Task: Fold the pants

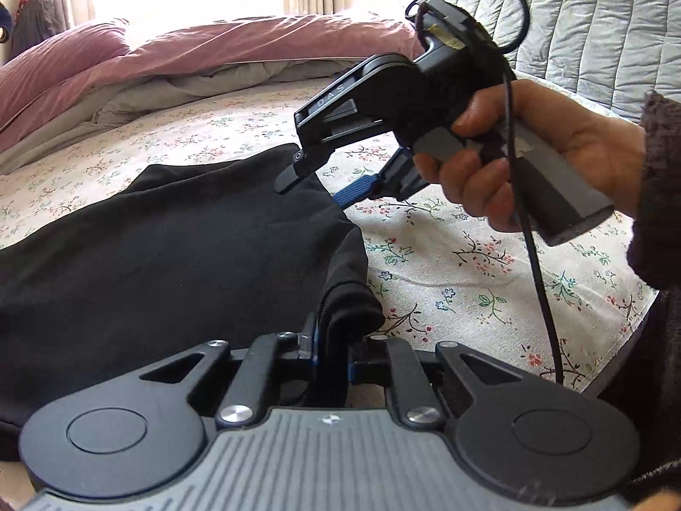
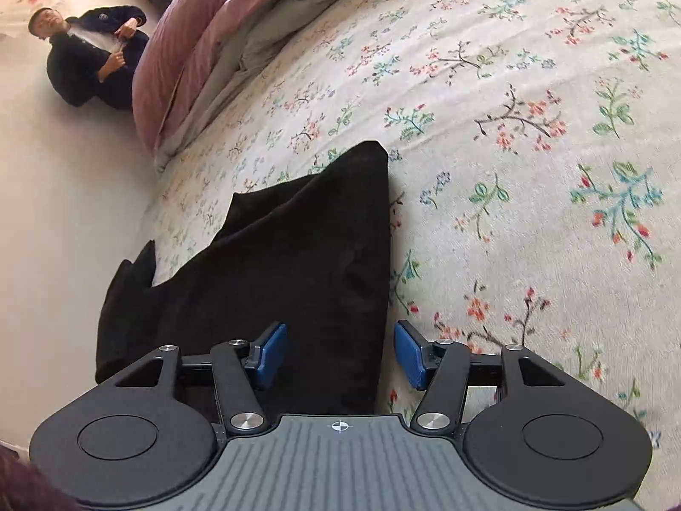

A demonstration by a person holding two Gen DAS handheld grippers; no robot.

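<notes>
The black soft fabric pants (image 1: 178,247) lie across the lower left on the floral bedsheet (image 1: 468,255). The left gripper (image 1: 330,343) pinches a bunched corner; the right gripper (image 2: 336,351) gapes empty astride the edge, and should probably seize that edge before both lift together.

Pants (image 1: 170,255): matt black cloth, soft nap. Bedsheet (image 2: 510,85): woven floral cotton, matt. Right gripper (image 2: 336,355): matt black plastic, ribbed blue pads, polished metal pins.

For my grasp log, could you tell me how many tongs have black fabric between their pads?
2: left tongs clamp the pants corner; right tongs stand open astride the edge.
</notes>
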